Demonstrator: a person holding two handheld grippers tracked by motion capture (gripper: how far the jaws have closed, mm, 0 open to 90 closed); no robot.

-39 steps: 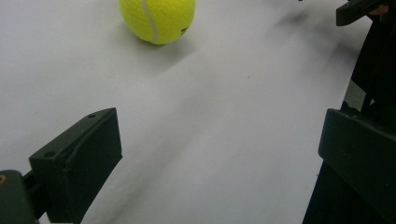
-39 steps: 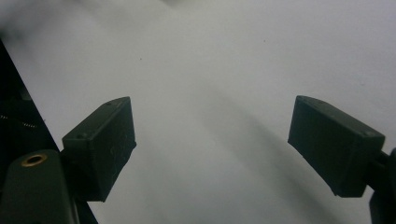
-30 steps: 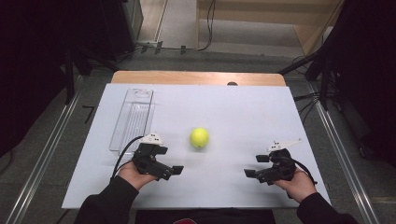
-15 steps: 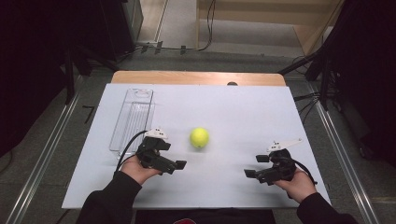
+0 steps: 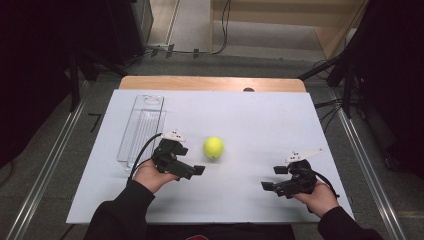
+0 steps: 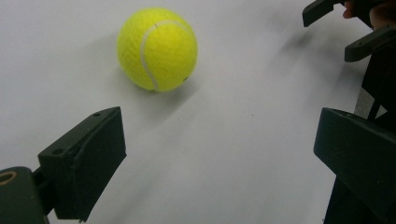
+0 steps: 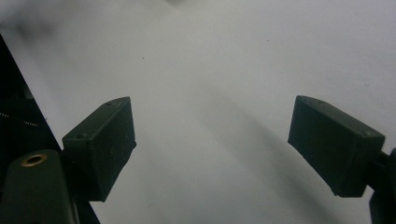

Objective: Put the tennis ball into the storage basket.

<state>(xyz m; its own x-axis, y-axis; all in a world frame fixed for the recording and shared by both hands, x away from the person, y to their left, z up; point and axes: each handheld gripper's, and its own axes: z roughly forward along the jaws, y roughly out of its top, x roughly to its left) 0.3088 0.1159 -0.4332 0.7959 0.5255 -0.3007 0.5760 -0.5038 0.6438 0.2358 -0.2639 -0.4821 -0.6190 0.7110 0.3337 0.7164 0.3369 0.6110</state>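
The ball lies mid-table on the white sheet, just beyond the left gripper — its 2 jaws gape wide, nothing between them. The right gripper rests well apart, also wide open and empty — over bare sheet.

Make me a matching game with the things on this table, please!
Things:
1. yellow-green fuzzy tennis ball
2. clear plastic oblong tray
3. left gripper
4. right gripper

Places:
A. near the table's right edge, jaws open over bare white tabletop
B. in the middle of the white table, touching neither gripper
C. lying lengthwise at the table's left side
D. just beside the ball, jaws open with nothing between them

Pairs: 1-B, 2-C, 3-D, 4-A
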